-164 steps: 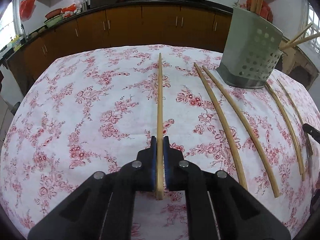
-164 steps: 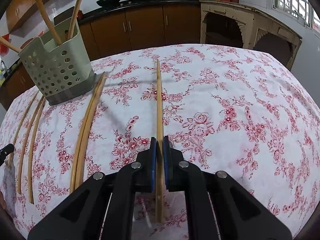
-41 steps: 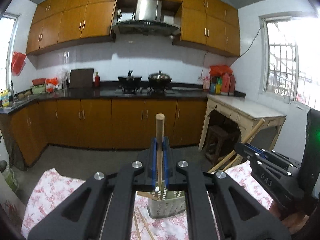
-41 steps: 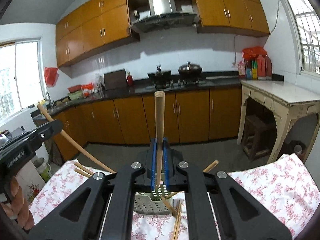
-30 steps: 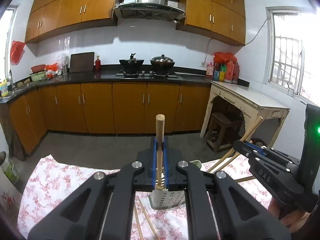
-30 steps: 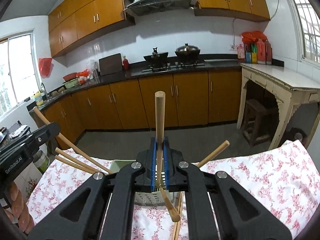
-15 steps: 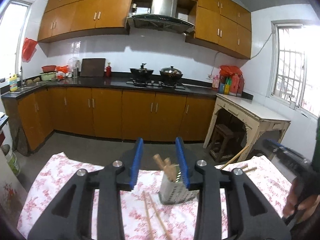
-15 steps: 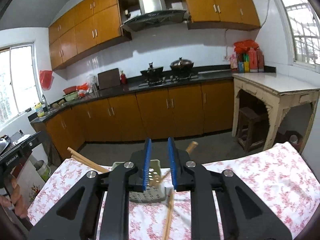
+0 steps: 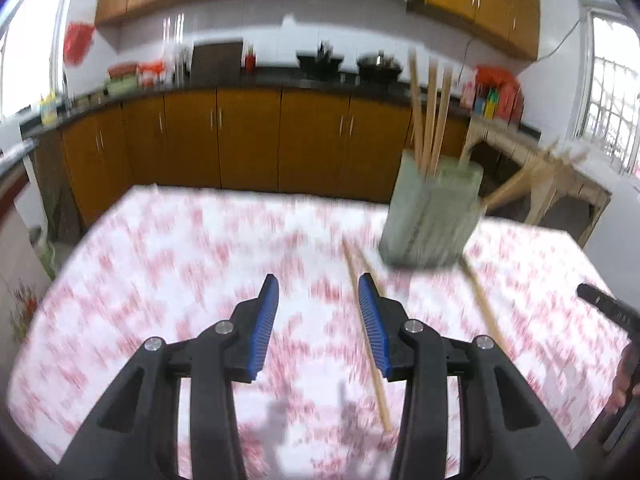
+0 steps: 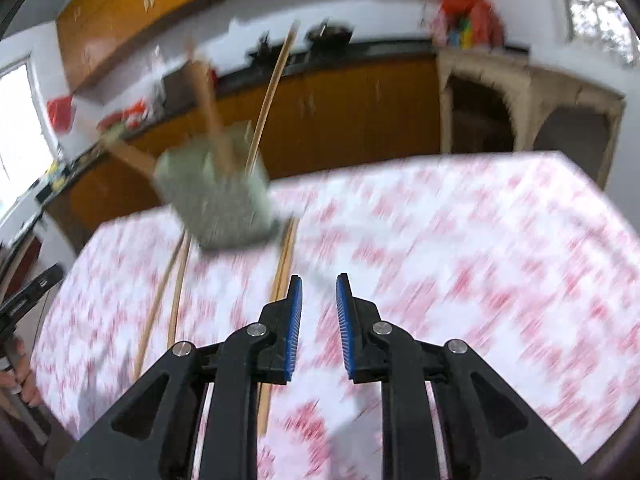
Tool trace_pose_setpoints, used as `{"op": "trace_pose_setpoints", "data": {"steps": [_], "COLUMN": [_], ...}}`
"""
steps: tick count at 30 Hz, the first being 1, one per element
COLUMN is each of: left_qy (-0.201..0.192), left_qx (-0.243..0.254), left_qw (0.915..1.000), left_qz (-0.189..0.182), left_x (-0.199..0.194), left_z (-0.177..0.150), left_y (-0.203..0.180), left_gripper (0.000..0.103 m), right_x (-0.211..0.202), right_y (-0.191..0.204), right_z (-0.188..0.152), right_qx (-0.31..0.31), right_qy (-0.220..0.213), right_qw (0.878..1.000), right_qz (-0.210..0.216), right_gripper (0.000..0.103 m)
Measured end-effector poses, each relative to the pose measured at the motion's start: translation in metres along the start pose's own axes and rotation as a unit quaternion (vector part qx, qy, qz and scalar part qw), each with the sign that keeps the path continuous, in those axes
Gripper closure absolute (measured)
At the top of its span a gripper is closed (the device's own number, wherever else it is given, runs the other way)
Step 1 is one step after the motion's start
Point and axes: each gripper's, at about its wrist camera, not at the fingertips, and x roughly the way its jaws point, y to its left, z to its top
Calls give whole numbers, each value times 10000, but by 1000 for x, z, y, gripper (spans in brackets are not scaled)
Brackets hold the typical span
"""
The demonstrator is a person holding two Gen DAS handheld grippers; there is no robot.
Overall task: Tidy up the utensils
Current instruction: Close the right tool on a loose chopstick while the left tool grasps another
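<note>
The left gripper point(image 9: 318, 308) hangs above the floral tablecloth point(image 9: 180, 264), its jaws having just spread, with nothing between the blue pads point(image 9: 266, 320). The right gripper point(image 10: 319, 312) is likewise released, at a narrower gap, and empty. Beyond them stands the pale green perforated holder point(image 9: 430, 216), upright on the cloth, with several wooden chopsticks point(image 9: 430, 112) standing and leaning in it. More loose chopsticks point(image 9: 366, 336) lie flat on the cloth on either side of the holder's base.

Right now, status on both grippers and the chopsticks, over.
Left gripper open, jaws just widened, empty. Right gripper open, empty. Several chopsticks stand in holder; loose chopsticks lie on tablecloth. Nothing blocking.
</note>
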Motion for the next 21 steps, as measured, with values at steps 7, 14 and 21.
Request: {"op": "trace_pose_setpoints", "data": {"steps": [7, 14, 21], "left_qy": [418, 553, 673], "left_qx": [103, 238, 266], "left_qw": [9990, 9979, 9970], "left_qz": [-155, -227, -258], "left_x": [25, 33, 40], "left_z": [-40, -46, -48], "left_y": [-6, -19, -24], "left_gripper": [61, 61, 61], "right_x": [37, 48, 58], "right_y": [31, 30, 31], "right_z": [-47, -55, -51], "right_qx": [-585, -597, -677], "right_qy": [730, 867, 895], "right_qw": [9953, 9941, 9937], "right_qz": [266, 255, -40], "right_gripper": [84, 84, 85]}}
